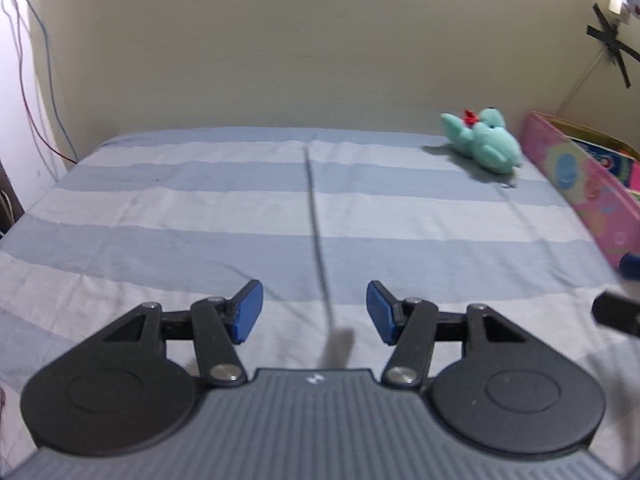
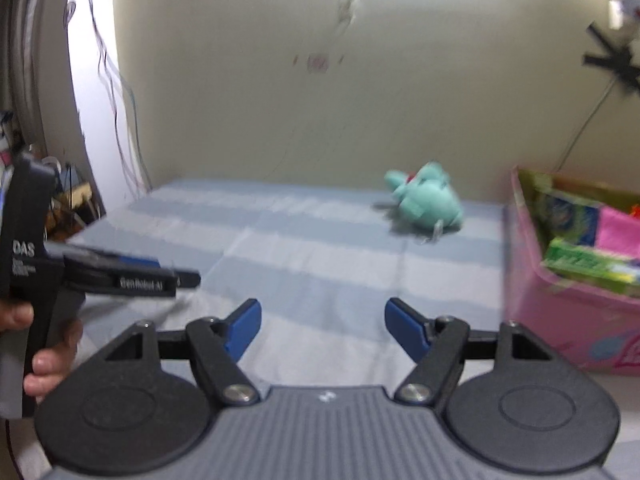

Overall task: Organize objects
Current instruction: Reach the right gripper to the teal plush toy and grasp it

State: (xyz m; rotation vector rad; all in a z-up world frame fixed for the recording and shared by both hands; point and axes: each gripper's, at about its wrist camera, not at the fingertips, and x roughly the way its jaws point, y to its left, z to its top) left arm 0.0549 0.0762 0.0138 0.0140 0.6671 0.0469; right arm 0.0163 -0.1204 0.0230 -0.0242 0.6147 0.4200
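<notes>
A teal plush toy [image 1: 482,140] with a red bow lies on the striped bed sheet [image 1: 200,208] at the far right, next to a pink box [image 1: 588,188]. In the right wrist view the plush toy [image 2: 426,202] lies ahead, left of the pink box [image 2: 560,312], which holds several packets. My left gripper [image 1: 315,312] is open and empty, low over the near part of the bed. My right gripper [image 2: 322,330] is open and empty, well short of the toy. The left gripper [image 2: 132,276] also shows at the left of the right wrist view, held in a hand.
A cream wall [image 1: 280,52] stands behind the bed. Cables [image 1: 36,80] hang at the far left corner. Black tape and a cord [image 1: 612,48] are on the wall at the upper right. Clutter [image 2: 68,196] sits beyond the bed's left edge.
</notes>
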